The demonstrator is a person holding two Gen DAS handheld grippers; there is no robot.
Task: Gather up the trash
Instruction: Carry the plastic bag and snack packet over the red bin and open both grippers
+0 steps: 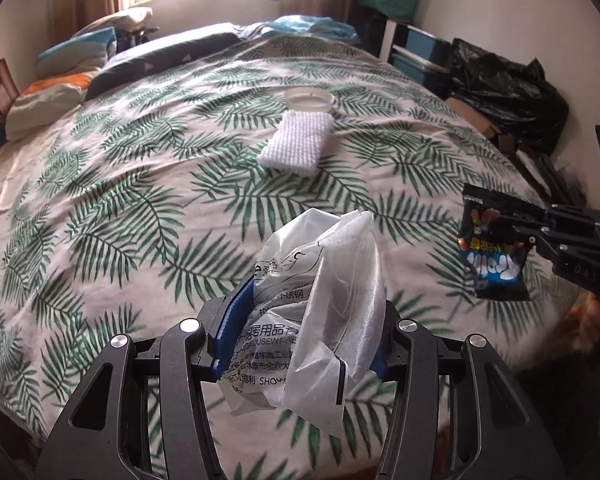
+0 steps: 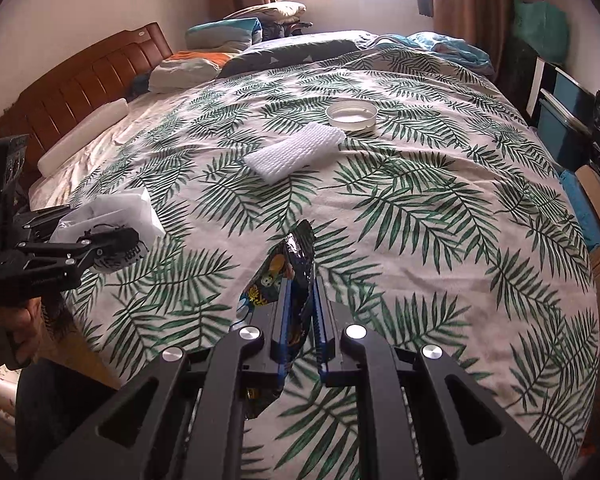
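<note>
My left gripper [image 1: 300,320] is shut on a crumpled clear plastic bag [image 1: 320,300] with printed text and holds it above the near part of the bed. It also shows in the right wrist view [image 2: 112,244], with the plastic bag [image 2: 116,208] at the left. My right gripper [image 2: 300,284] is shut on a dark snack wrapper [image 2: 288,264] held above the bed. It shows in the left wrist view [image 1: 496,226], with the wrapper [image 1: 492,256] hanging at the right. A white knitted pad [image 1: 298,142] and a round clear lid [image 1: 309,100] lie mid-bed.
The bed has a leaf-print cover [image 1: 140,200] with pillows [image 1: 72,52] at its head and a brown headboard [image 2: 80,76]. A black bin bag [image 1: 508,84] and blue storage boxes [image 1: 420,52] stand beside the bed. The white pad [image 2: 296,152] and lid [image 2: 352,116] also show in the right wrist view.
</note>
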